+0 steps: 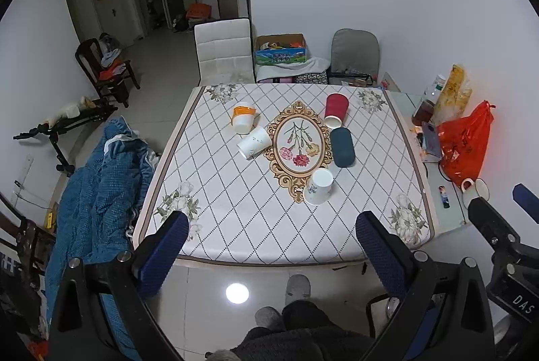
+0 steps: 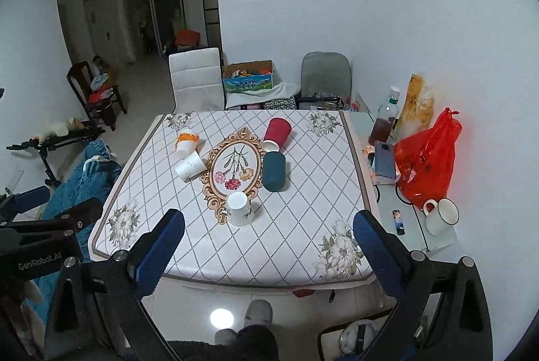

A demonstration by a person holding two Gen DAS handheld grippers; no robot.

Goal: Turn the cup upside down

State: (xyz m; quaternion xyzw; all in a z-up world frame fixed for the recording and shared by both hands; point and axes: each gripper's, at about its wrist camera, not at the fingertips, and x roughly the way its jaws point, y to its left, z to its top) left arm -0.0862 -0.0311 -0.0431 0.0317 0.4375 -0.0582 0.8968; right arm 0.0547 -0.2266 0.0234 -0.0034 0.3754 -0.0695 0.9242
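Several cups are on the patterned tablecloth (image 1: 235, 209) (image 2: 286, 243). A white cup with a flower print (image 1: 318, 186) (image 2: 240, 210) stands upside down near the front. A red cup (image 1: 335, 110) (image 2: 276, 131), a dark teal cup (image 1: 342, 147) (image 2: 274, 171), a plain white cup (image 1: 253, 142) (image 2: 190, 166) and an orange-banded white cup (image 1: 243, 118) (image 2: 186, 142) lie on their sides farther back. My left gripper (image 1: 273, 233) and right gripper (image 2: 269, 233) are open and empty, held above the table's near edge.
A glass side shelf (image 2: 414, 226) on the right holds a white mug (image 2: 439, 216), a red plastic bag (image 2: 426, 165), a phone (image 2: 384, 158) and bottles (image 2: 384, 121). A white chair (image 1: 224, 52) stands behind the table. A blue quilt (image 1: 97, 192) lies at the left.
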